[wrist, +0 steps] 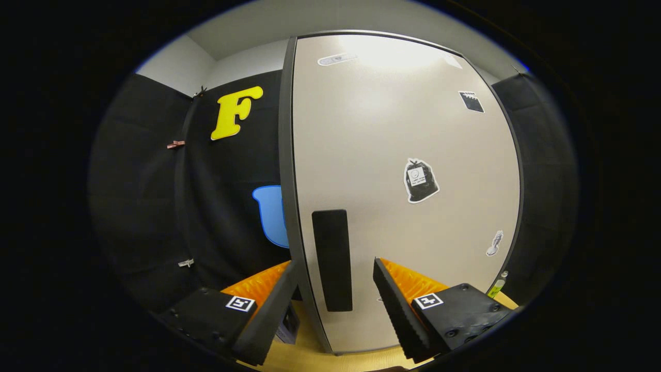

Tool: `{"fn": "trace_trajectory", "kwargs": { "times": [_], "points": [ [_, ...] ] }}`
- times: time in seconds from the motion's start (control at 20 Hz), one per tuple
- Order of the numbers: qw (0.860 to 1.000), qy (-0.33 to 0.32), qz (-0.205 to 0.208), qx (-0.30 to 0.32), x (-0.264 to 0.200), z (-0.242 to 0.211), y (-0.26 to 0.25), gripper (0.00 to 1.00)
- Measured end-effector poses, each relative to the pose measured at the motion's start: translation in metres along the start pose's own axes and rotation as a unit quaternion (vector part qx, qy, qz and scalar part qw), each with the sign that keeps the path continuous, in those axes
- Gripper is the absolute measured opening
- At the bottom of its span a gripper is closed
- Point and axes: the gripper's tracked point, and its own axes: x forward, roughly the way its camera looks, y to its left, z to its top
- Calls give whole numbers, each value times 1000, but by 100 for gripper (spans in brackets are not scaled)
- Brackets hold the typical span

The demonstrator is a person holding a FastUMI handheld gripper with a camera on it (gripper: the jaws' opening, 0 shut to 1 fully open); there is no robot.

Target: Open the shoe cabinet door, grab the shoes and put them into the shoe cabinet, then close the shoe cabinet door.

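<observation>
Fingers of my claw (334, 297) stand spread wide, gripping nothing, one on each side of the shoe cabinet door's (408, 155) near edge. Between them, just ahead, sits the dark upright handle (332, 260) on that pale door, which rises tall in front of me with a dark frame along its edge. Stickers dot the panel, among them one shaped like a black bag (420, 180) beyond my right finger. Below the door lies a light wooden floor (310, 347). Whether the door is fully closed I cannot tell.
</observation>
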Motion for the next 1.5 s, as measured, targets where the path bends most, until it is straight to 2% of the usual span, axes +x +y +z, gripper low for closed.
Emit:
{"fn": "trace_trajectory", "kwargs": {
  "times": [0.1,0.15,0.2,0.25,0.35,0.5,0.65,0.7,0.8,0.95,1.05,1.15,1.2,1.5],
  "points": [
    [1000,7,-6,-3,8,-5,-1,95],
    [1000,8,-10,-2,11,-6,-1,91],
    [1000,7,-14,-2,12,-5,-2,78],
    [1000,4,-16,-3,14,-5,-3,74],
    [1000,4,-20,-3,16,-6,-3,74],
    [1000,0,-31,-7,18,-2,-4,45],
    [999,0,-38,-13,19,-1,-4,45],
    [999,3,-40,-16,23,-3,-5,41],
    [999,2,-44,-17,19,-1,-5,41],
    [999,7,-46,-26,21,-3,-5,35],
    [998,11,-50,-42,21,-4,-6,26],
    [998,19,-44,-39,19,-6,-7,26],
    [998,19,-42,-36,10,-5,-4,11],
    [999,24,-11,-24,-2,-2,-4,11]
  ]
}}
